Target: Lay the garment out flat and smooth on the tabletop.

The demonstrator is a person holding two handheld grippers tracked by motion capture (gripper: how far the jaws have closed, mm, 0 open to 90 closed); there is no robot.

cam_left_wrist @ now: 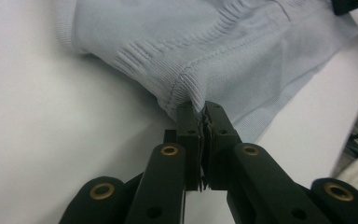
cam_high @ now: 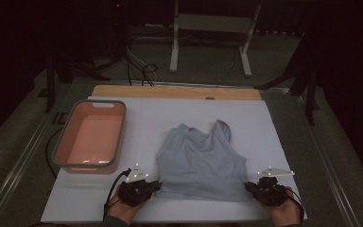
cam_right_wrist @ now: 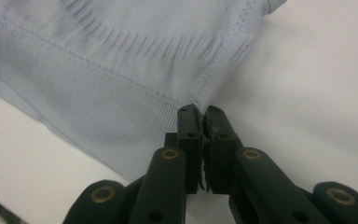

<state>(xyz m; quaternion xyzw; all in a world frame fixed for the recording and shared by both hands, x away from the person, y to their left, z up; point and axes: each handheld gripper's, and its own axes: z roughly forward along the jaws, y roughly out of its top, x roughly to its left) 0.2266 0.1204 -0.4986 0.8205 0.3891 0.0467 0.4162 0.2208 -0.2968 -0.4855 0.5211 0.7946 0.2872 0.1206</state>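
Looked over all three views and honestly there's nothing to read. No print or tag showing on the pale blue ribbed knit tank top (cam_high: 202,161), no label on the salmon-pink plastic tub with the grey rim (cam_high: 90,135), and no markings on the white table sheet (cam_high: 151,113).

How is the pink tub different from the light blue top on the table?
The pink plastic tub with a grey rim is stiff, keeps its box shape and sits apart from the grippers at the table's left. The light blue knit tank top is soft, lies flat in the middle, and its bottom corners are pinched by the left gripper and the right gripper. Both rest on the white table surface.
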